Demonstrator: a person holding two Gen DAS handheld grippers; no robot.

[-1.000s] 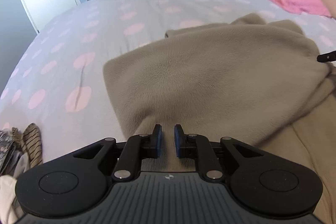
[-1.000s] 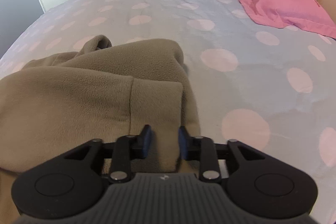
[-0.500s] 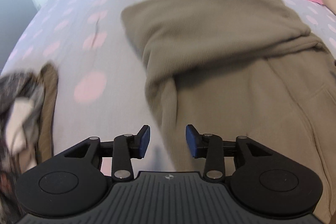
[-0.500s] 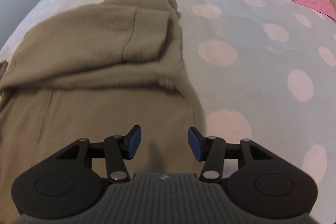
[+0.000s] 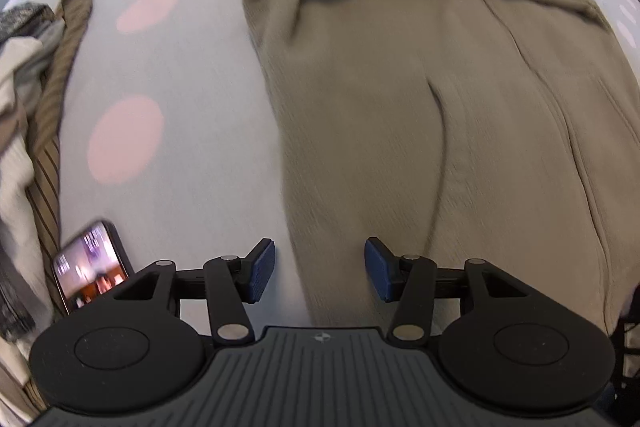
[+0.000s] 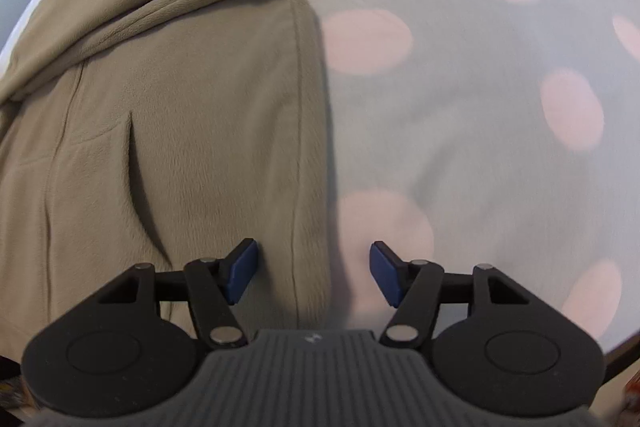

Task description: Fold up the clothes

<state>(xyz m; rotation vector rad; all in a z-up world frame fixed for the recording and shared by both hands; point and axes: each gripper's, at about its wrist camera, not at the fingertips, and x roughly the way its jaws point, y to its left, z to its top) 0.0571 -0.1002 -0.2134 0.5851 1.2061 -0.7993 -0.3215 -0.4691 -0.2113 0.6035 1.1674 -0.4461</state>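
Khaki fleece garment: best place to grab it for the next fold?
Take the khaki fleece garment by its two near side edges: the right hand-held gripper, jaws just opening, empty, straddles the seamed right edge; the left hand-held gripper sits over the left edge. Come from above, since the fabric lies flat on the bed.

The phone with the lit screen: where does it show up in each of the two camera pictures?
Left wrist view: the phone lies at the lower left on the bedspread, beside the pile of clothes, left of the left gripper.
Right wrist view: not in it.
Shared landmark: the beige fleece garment, on the pink-dotted bedspread.
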